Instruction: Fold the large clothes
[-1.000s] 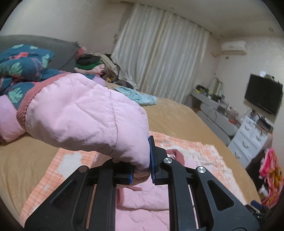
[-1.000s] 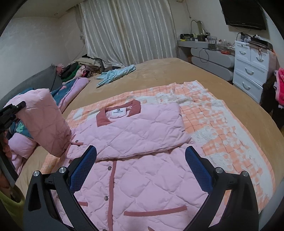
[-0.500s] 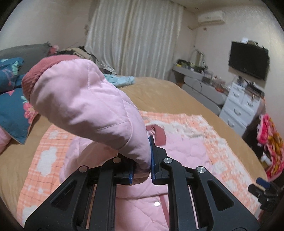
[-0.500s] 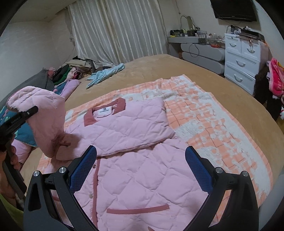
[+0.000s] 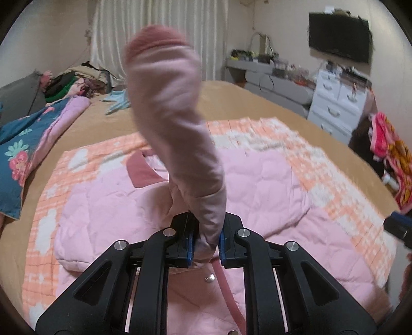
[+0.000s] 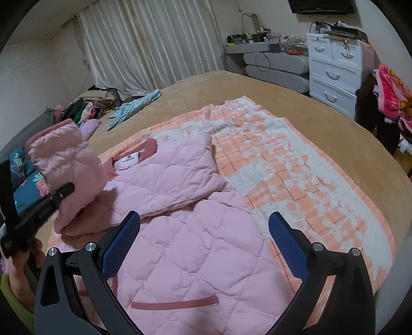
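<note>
Sleeve [image 5: 175, 123] clamped in your left gripper [image 5: 205, 243] should land flat across jacket [image 6: 190, 247] toward 3 o'clock, while right gripper [image 6: 203, 247] hovers with jaws wide apart, empty.

Sleeve [image 5: 175, 123] motion-blurred in left wrist view, hiding part of the curtain [image 5: 211, 38] and the jacket [image 5: 257, 185] collar behind it. Jacket hem cut off by bottom edge in both views. Dresser-top clutter [image 6: 260, 37] too small to identify; television [image 6: 322, 6] cropped at top.
</note>
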Demonstrator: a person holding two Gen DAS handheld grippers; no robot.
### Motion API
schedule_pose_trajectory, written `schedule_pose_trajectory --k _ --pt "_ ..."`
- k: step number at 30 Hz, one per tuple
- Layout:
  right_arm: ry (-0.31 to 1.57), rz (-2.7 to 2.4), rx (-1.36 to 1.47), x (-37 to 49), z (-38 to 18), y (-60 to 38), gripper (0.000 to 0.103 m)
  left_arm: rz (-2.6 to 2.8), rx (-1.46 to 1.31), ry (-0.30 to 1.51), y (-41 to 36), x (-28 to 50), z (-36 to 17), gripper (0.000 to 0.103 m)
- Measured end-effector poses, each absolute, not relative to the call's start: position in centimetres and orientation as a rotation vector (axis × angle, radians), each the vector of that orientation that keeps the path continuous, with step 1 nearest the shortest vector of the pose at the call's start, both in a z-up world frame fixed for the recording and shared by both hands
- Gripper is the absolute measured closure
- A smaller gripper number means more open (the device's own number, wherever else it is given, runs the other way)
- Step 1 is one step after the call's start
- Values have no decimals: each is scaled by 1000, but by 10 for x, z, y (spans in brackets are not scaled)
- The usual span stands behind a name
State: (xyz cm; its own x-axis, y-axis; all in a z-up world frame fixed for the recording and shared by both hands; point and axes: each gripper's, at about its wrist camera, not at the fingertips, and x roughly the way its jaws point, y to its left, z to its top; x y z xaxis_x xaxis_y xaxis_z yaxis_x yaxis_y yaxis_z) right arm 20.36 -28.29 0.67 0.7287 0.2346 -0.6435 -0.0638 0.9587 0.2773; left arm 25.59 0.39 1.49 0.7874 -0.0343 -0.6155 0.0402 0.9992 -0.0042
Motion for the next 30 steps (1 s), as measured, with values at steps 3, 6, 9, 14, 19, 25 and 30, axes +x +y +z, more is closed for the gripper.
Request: schedule_pose_trajectory --k 3,6,9,14,19,25,30 --pt "748 152 256 206 1 -289 4 -52 46 689 -7 260 2 94" --pt "755 140 262 208 -3 -293 4 -75 77 713 -17 263 -9 89" --pt "761 132 264 210 -6 -296 4 -100 116 739 -28 264 -20 84" --pt "777 114 271 215 -12 -297 4 -172 174 801 -41 257 -39 25" --pt "797 115 271 222 -18 -290 4 -277 146 848 -35 239 -41 13" --pt "829 143 247 231 -27 -265 4 -276 21 813 14 229 -21 9" --pt "865 195 225 240 -38 -234 4 -137 -39 782 75 232 -12 9"
